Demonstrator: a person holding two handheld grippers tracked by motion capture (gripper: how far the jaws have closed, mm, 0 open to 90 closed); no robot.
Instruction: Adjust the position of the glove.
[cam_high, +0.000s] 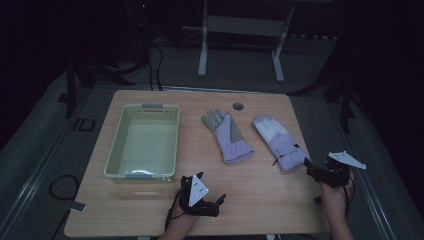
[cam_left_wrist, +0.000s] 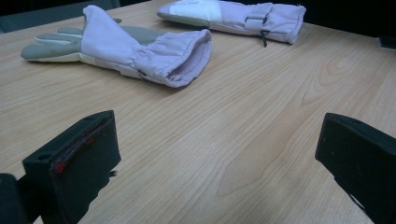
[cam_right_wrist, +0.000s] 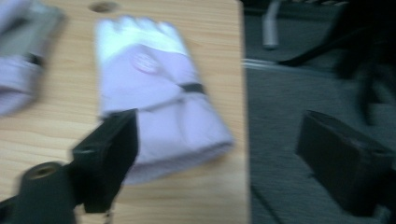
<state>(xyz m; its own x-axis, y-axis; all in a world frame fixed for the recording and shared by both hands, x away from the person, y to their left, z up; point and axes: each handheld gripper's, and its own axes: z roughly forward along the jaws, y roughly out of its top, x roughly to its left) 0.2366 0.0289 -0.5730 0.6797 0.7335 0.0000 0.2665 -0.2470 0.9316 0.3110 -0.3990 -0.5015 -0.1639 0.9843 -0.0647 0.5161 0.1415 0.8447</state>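
Nothing seems begun: both lilac gloves, palm-up glove (cam_high: 227, 136) and strapped glove (cam_high: 280, 144), are lying mid-frame right of the empty basket (cam_high: 116, 150). Left gripper (cam_high: 210, 192) and right gripper (cam_high: 311, 167) are gaping wide, holding nothing.

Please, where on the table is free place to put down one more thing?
Bare wood lies along the table's near edge, between the left gripper and right gripper. Also inside the basket. The two gloves crowd the right half.

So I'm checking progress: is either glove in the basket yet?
No, the basket holds nothing, and both gloves lie on the table to its right.
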